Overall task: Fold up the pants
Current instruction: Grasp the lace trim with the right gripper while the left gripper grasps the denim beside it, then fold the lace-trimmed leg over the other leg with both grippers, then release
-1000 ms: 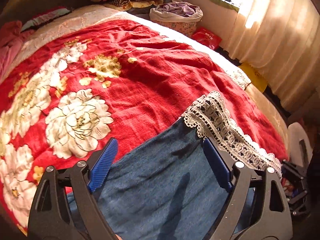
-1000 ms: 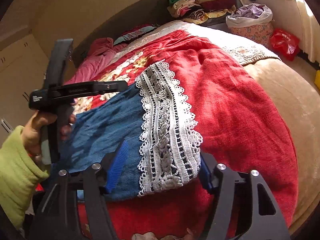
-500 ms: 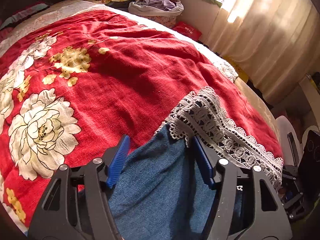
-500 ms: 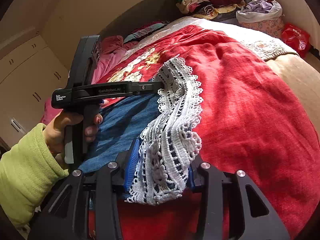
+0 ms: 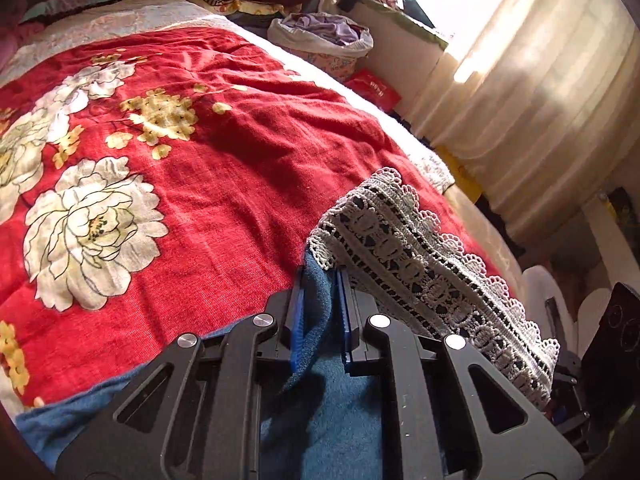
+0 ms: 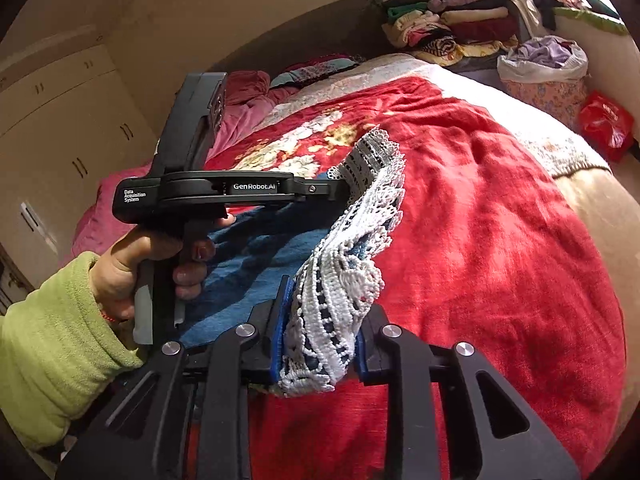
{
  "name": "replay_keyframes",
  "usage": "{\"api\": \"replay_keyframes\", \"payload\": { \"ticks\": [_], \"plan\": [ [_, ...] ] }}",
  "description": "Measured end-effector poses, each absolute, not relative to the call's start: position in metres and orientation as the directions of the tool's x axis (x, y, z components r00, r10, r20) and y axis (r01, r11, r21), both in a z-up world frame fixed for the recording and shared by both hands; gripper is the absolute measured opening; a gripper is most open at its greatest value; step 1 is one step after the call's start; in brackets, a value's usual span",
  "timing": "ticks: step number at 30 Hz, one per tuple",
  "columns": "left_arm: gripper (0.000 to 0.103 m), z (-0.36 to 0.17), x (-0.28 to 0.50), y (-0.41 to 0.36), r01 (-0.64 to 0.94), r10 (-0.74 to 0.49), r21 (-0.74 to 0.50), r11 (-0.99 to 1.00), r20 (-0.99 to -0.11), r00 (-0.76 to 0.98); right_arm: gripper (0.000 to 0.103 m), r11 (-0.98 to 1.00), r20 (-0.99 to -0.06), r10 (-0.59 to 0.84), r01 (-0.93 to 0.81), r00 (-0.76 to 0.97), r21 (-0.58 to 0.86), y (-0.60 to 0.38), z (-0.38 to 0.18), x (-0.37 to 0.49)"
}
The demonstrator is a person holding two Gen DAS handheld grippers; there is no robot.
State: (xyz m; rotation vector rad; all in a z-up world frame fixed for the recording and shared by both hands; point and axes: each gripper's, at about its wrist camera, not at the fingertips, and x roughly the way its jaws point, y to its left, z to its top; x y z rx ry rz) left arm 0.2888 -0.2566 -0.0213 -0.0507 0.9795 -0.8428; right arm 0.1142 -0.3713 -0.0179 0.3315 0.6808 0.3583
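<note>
Blue pants [image 5: 344, 412] with a wide white lace hem [image 5: 420, 252] lie on a red floral blanket [image 5: 200, 168]. My left gripper [image 5: 320, 312] is shut on the blue fabric just behind the lace, at one corner of the hem. In the right wrist view the pants [image 6: 256, 272] and the lace hem [image 6: 344, 280] are lifted off the blanket [image 6: 500, 240]. My right gripper [image 6: 318, 344] is shut on the bunched lace at the other corner. The left gripper [image 6: 336, 192], held by a hand in a green sleeve, shows there to the left, clamped on the far lace end.
Stacked folded clothes [image 6: 448, 28] and a bag of laundry [image 6: 544, 64] stand beyond the bed's far end. A red bag [image 6: 604, 124] lies on the floor. Curtains [image 5: 528, 80] hang on the right. Pink bedding [image 6: 240, 96] and cupboards [image 6: 64, 120] are at the left.
Both grippers went from open around the hem to shut on it. The lace hem has bunched up and risen off the blanket.
</note>
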Motion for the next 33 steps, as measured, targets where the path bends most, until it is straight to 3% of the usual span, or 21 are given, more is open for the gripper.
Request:
{"api": "replay_keyframes", "payload": {
  "ticks": [6,9,11,13,15,21,25,29,33],
  "plan": [
    [0.007,0.011,0.271,-0.183,0.544,-0.733,-0.508,0.667,-0.577,0.360,0.024,0.886,-0.498,0.463,-0.364,0.734,0.288,-0.326,0.024,0.100],
    [0.010,0.017,0.257,-0.148,0.511,-0.703,-0.490,0.706,-0.569,0.427,0.024,0.868,-0.499,0.489,-0.453,0.715,0.202,-0.289,0.036,0.097],
    [0.016,0.012,0.252,-0.120,0.432,-0.685,-0.531,0.729,-0.570,0.455,0.024,0.854,-0.526,0.496,-0.496,0.690,0.155,-0.263,0.034,0.095],
    [0.039,0.005,0.245,-0.088,0.332,-0.658,-0.576,0.747,-0.567,0.496,0.024,0.829,-0.570,0.519,-0.538,0.638,0.153,-0.238,0.024,0.098],
    [0.042,0.000,0.232,-0.056,0.263,-0.628,-0.596,0.759,-0.560,0.541,0.024,0.807,-0.608,0.530,-0.572,0.591,0.148,-0.215,0.012,0.098],
    [0.063,-0.014,0.194,0.019,0.116,-0.585,-0.667,0.736,-0.541,0.604,0.024,0.770,-0.685,0.509,-0.631,0.522,0.092,-0.161,-0.014,0.084],
    [0.065,-0.026,0.185,0.036,0.080,-0.623,-0.729,0.680,-0.516,0.589,0.025,0.776,-0.691,0.458,-0.631,0.559,0.003,-0.144,-0.022,0.071],
    [0.069,-0.023,0.180,0.021,0.118,-0.634,-0.709,0.695,-0.526,0.566,0.048,0.803,-0.683,0.398,-0.593,0.612,-0.064,-0.151,-0.028,0.056],
    [0.074,-0.027,0.181,-0.003,0.141,-0.648,-0.691,0.709,-0.561,0.515,0.049,0.821,-0.685,0.389,-0.569,0.616,-0.046,-0.166,-0.032,0.048]
  ]
}}
